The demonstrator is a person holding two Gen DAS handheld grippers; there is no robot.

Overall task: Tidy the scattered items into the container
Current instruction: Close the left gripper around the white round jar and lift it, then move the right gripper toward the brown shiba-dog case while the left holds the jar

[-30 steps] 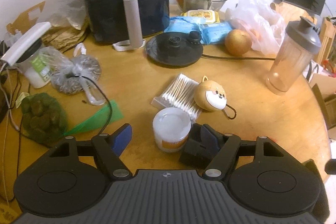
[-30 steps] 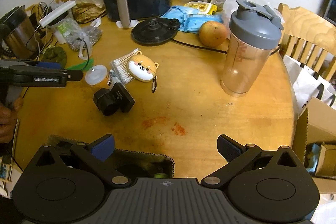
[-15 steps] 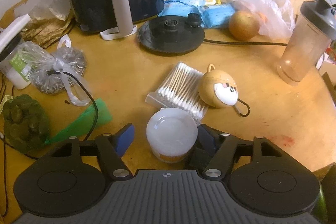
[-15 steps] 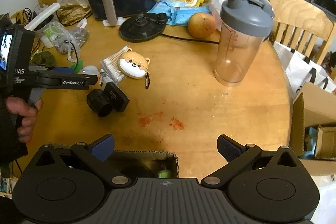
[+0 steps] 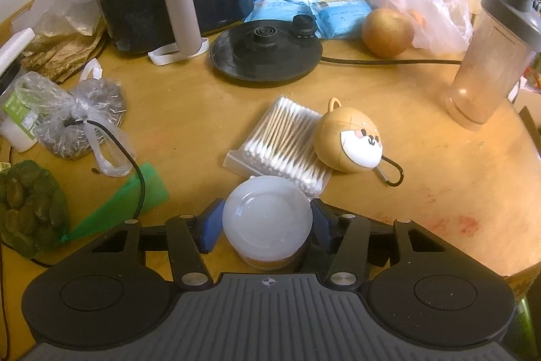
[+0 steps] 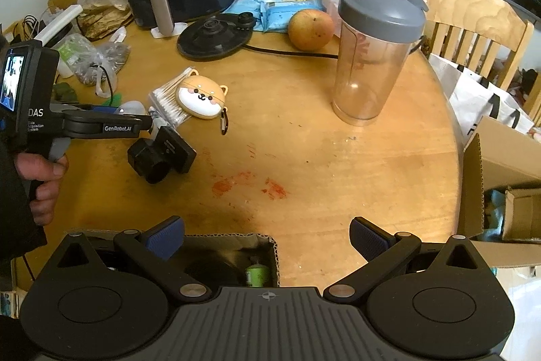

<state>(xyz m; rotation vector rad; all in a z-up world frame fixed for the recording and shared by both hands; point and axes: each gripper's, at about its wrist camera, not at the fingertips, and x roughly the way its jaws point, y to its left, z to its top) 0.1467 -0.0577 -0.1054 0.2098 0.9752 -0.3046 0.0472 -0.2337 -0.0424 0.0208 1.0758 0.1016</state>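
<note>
White-lidded, the small jar (image 5: 267, 222) stands on my wooden counter (image 5: 422, 158) just in front of the cotton swabs (image 5: 287, 141), between the blue pads of my left hand-held gripper (image 5: 265, 224). Its jaws have just been closing, but I cannot tell whether they touch it yet. My right hand-held gripper (image 6: 267, 239) hangs wide open and empty above the cardboard container (image 6: 267, 242)
</note>
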